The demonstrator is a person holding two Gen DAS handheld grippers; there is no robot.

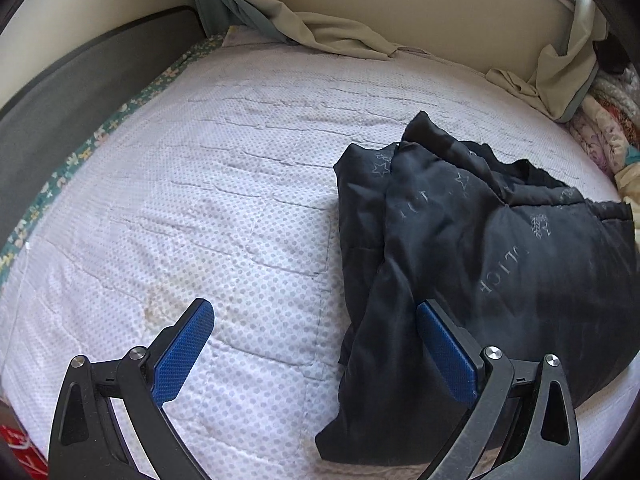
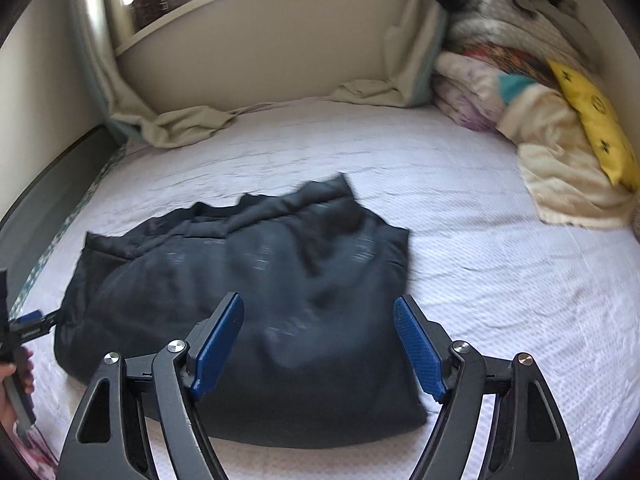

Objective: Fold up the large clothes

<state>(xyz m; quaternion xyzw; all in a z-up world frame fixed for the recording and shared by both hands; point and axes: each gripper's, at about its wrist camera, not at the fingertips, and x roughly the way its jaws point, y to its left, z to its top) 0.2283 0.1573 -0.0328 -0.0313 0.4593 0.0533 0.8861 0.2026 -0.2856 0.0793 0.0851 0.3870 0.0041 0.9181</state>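
Note:
A dark navy padded jacket with pale printed stars and letters lies bunched and partly folded on the white quilted bed. In the left wrist view the jacket fills the right half. My left gripper hangs above the bed by the jacket's left edge, jaws wide apart and holding nothing; its right finger is over the fabric. My right gripper hovers above the jacket's near part, open, with nothing between its blue pads. The left gripper's tip and a hand show at the far left of the right wrist view.
Beige curtains drape onto the bed's far edge under a window sill. A pile of folded blankets and a yellow cushion crowd the bed's right corner. A dark headboard and floral sheet edge run along the left.

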